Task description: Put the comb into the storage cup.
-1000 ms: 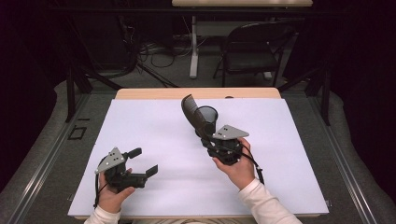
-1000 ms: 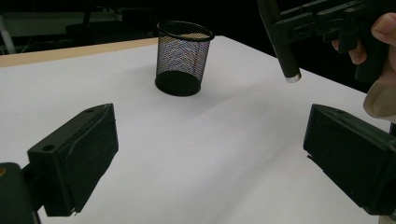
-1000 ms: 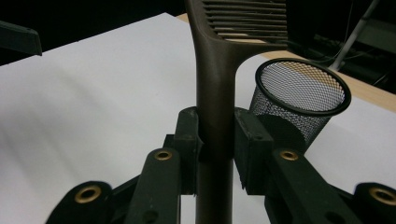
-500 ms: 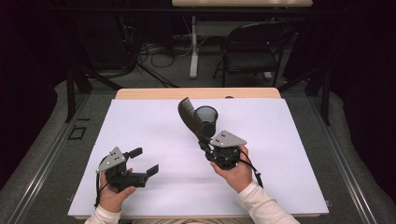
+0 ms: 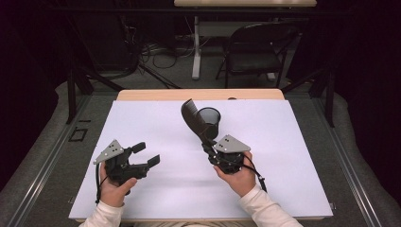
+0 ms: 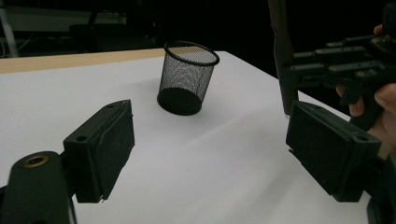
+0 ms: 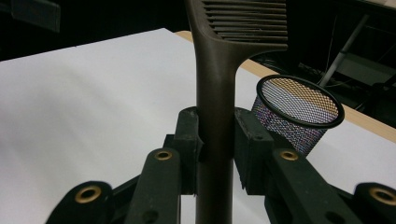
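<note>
One comb [image 5: 193, 118]: dark brown, plastic-looking, flat with fine parallel teeth and a straight handle; its handle is clamped between the jaws of the right gripper [image 5: 209, 144], just right of centre frame in the high view, head tilted up and to the left.

One pen cup [image 5: 209, 121]: black wire mesh, round, open-topped, tapering to a solid base; upright on the sheet, just beside the comb at upper centre.

One white sheet [image 5: 283, 142]: smooth, matte, covering one wooden table [image 5: 142, 94].

Two grippers: the left gripper [image 5: 145, 155], lower left, has its jaws wide apart, holding nothing.

One folding chair [image 5: 255, 47], dark, upper right.
</note>
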Tool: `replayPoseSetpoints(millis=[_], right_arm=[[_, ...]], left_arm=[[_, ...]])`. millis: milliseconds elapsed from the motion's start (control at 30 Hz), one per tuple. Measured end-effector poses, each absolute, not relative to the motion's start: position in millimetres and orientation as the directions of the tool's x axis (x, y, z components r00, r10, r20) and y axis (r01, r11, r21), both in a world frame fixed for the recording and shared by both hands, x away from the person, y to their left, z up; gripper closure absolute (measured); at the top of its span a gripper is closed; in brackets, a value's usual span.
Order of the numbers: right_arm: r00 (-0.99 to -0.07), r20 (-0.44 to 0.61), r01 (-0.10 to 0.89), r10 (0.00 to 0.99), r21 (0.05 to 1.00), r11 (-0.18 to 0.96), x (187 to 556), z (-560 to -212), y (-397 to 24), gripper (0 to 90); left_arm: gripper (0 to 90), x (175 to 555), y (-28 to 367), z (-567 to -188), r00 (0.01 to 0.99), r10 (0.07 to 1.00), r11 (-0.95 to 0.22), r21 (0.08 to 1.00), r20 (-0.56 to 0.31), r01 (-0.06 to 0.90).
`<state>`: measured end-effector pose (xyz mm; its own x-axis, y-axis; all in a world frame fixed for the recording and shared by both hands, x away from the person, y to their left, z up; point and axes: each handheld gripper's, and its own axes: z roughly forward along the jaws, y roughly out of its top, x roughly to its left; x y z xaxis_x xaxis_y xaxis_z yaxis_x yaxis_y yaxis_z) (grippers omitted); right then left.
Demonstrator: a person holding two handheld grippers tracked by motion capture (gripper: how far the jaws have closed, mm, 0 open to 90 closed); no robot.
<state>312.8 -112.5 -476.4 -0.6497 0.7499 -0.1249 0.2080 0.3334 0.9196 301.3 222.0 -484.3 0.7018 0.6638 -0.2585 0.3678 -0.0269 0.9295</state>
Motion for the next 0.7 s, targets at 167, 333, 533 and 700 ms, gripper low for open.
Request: replayPoseSetpoints(millis=[167, 333, 533, 700], right_arm=[[-0.647, -0.129, 0.205, 0.751, 0.920, 0.335, 312, -477, -112, 72.7], [-0.644, -0.136, 0.200, 0.753, 0.920, 0.337, 311, -476, -111, 72.6], [-0.640, -0.136, 0.199, 0.756, 0.921, 0.334, 310, -476, -113, 72.6], [-0.635, -0.137, 0.195, 0.760, 0.924, 0.329, 309, -475, -114, 72.6]], left_arm=[[15.3, 309, 219, -470, 0.701, 0.660, -0.018, 0.927, -0.270, 0.375], [16.0, 316, 211, -458, 0.701, 0.655, -0.011, 0.924, -0.282, 0.382], [17.1, 325, 204, -446, 0.707, 0.630, 0.015, 0.915, -0.321, 0.403], [21.9, 332, 201, -439, 0.702, 0.617, 0.029, 0.901, -0.356, 0.432]])
